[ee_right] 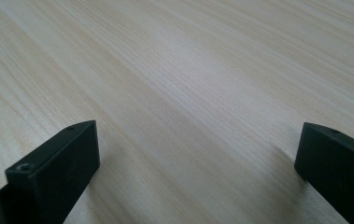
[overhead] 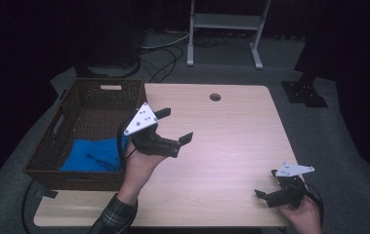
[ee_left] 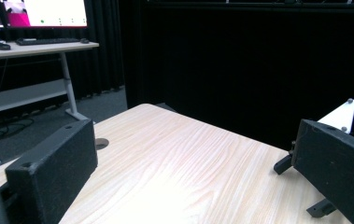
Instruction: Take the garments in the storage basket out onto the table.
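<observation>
My left gripper [overhead: 175, 126] hovers over the left half of the wooden table [overhead: 231, 141], just right of a brown wicker basket [overhead: 99, 92]. Its jaws are spread wide with nothing between them. A blue cloth [overhead: 94, 153] lies in the near end of the basket. My right gripper [overhead: 266, 183] rests low near the table's front right corner, open and empty. In the left gripper view, the left gripper [ee_left: 193, 154] points across bare tabletop, and the right gripper's white plate [ee_left: 340, 116] shows behind its right-hand jaw. In the right gripper view, the right gripper [ee_right: 198, 154] frames bare wood close below.
A round cable hole [overhead: 215, 97] sits near the table's far edge. A white desk frame [overhead: 224, 29] and cables lie on the floor beyond. A desk with a monitor [ee_left: 34, 46] stands far off. A dark stand base [overhead: 303, 92] is at the right.
</observation>
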Motion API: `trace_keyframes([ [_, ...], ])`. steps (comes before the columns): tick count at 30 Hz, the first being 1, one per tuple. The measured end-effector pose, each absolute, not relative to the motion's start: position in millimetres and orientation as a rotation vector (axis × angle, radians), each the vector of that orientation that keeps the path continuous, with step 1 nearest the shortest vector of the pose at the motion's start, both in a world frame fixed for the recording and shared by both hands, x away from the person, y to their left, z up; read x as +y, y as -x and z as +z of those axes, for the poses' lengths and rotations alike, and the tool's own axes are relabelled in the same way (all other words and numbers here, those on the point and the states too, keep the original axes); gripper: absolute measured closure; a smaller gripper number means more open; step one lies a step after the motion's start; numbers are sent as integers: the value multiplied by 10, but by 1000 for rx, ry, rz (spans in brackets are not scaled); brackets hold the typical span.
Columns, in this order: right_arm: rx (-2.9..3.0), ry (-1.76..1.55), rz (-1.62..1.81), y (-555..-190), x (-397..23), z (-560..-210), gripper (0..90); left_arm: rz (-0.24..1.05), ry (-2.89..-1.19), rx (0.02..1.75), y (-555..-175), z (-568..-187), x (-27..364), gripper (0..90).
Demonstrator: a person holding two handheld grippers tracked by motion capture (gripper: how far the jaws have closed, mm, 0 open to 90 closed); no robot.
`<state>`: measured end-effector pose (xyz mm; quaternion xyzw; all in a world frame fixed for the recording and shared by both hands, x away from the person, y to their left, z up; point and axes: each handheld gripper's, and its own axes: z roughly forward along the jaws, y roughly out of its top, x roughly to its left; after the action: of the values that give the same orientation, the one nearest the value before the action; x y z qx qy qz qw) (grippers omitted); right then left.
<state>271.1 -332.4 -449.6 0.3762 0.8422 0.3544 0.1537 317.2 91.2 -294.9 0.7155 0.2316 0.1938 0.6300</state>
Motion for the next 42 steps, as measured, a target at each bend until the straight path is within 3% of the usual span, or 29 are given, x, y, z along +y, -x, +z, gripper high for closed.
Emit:
trace_keyframes([
  [42,2412,-1082,1014,-2713,-3326,-4497,0,503,-1616,566,-3138,-2993,1524,0],
])
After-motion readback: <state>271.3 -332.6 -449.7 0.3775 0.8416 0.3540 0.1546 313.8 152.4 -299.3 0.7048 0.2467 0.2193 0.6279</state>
